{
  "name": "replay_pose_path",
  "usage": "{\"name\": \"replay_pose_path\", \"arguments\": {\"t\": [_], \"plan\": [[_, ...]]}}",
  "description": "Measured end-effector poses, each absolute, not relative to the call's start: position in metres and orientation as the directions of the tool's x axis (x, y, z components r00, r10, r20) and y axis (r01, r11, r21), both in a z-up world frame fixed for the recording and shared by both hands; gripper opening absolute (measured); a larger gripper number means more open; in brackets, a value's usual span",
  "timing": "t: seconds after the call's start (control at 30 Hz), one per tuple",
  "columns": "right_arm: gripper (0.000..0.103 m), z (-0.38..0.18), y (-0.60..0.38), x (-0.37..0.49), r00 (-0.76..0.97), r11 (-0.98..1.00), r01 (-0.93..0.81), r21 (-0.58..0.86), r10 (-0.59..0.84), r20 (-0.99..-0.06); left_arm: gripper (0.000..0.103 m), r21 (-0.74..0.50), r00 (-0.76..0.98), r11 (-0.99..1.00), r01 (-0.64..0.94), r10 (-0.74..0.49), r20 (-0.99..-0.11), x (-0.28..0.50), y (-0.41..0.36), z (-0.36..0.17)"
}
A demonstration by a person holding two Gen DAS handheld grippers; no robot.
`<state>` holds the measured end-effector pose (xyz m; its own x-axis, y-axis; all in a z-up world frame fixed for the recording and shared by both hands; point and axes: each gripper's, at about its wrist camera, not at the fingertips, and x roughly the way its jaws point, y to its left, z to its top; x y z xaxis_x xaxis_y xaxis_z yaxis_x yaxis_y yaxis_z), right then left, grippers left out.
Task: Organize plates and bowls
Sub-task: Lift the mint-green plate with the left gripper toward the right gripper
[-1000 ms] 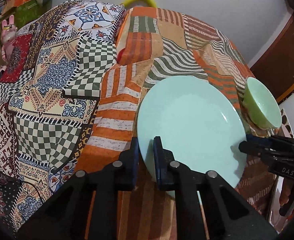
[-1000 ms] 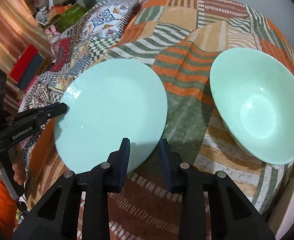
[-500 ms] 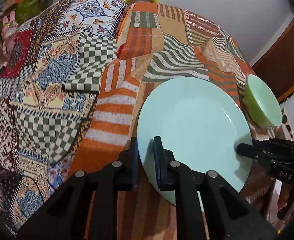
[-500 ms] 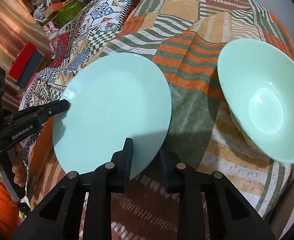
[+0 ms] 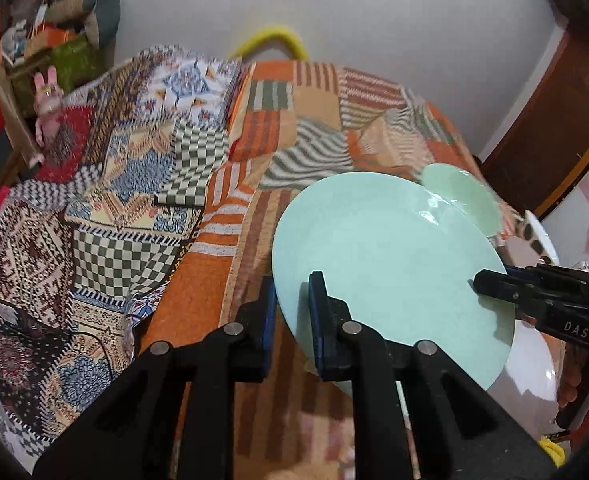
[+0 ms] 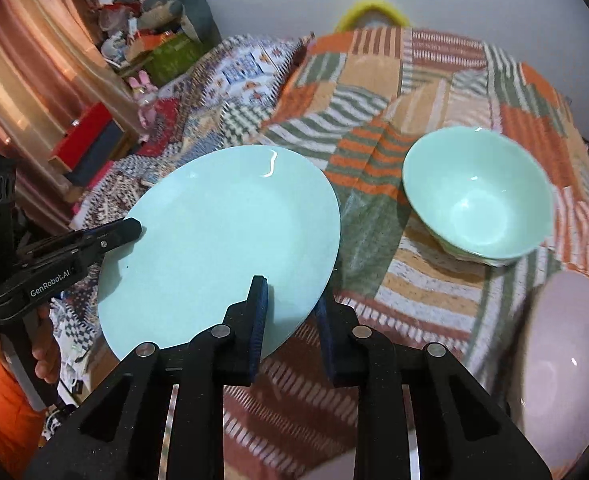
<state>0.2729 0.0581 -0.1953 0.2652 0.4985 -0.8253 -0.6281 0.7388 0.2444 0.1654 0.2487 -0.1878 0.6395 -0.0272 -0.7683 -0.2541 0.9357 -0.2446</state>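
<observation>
Mint plate (image 5: 390, 256) clamped by left gripper (image 5: 292, 312) and right gripper (image 6: 290, 316), raised over patchwork cloth (image 6: 426, 292), green bowl (image 6: 478, 196) beside plate

This looks like a bedroom in a home. A bed covered with a patchwork quilt (image 5: 142, 200) of orange stripes, checks and blue florals fills the middle. Beside it stands a cluttered shelf with a pink toy rabbit (image 5: 46, 96) and what may be a grey soft toy (image 6: 178, 4), though it is blurred. Pinkish curtains (image 6: 26, 80) hang at one side, and a dark wooden door (image 5: 554, 128) meets a plain white wall (image 5: 394, 32).
</observation>
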Motion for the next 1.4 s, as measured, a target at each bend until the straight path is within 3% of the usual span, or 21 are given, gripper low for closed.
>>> {"name": "replay_pose_path", "arguments": {"t": [0.33, 0.67, 1.4], "plan": [[0.022, -0.145, 0.012, 0.227, 0.365, 0.739, -0.626, 0.25, 0.561, -0.742, 0.016, -0.215, 0.712, 0.959, -0.182, -0.022, -0.702, 0.121, 0.195, -0.126], [0.022, -0.127, -0.05, 0.189, 0.439, 0.76, -0.596, 0.26, 0.579, -0.687, 0.016, -0.192, 0.725, 0.976, -0.106, -0.056, -0.686, 0.093, 0.131, -0.102], [0.022, -0.177, -0.157, 0.151, 0.435, 0.822, -0.476, 0.314, 0.53, -0.728, 0.018, -0.137, 0.599, 0.99, 0.03, -0.128, -0.79, 0.089, 0.022, -0.147]]}}
